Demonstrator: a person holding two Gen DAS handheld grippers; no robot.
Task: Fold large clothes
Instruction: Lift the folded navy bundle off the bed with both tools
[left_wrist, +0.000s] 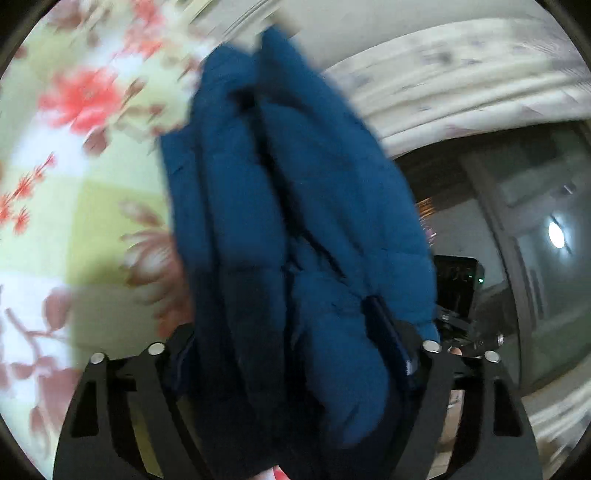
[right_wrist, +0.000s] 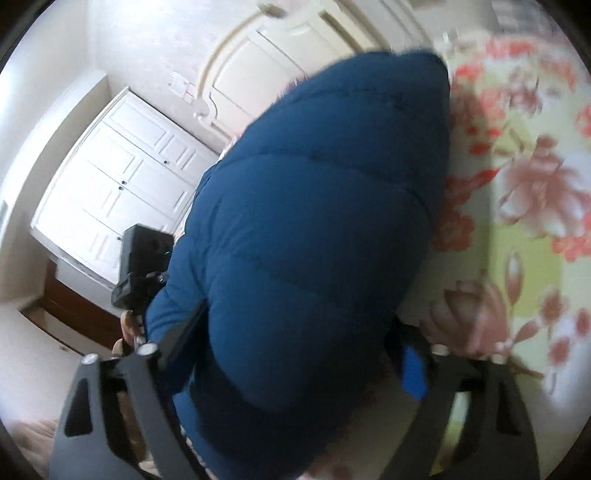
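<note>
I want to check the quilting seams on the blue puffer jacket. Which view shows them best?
The right wrist view: the blue puffer jacket shows a broad panel with clear seams. The left wrist view shows it bunched and blurrier.

Deep blue quilted jacket (left_wrist: 295, 229); bedsheet (left_wrist: 92, 177) in pale yellow-green and white checks with red and pink flowers; white cupboard doors (right_wrist: 122, 184).

Both tongs (left_wrist: 295, 369) (right_wrist: 291, 369) clamped on padding

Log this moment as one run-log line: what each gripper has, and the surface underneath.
left gripper: blue puffer jacket bunched between fingers | right gripper: same jacket between fingers | surface: floral bedsheet | fold: unfinished
</note>
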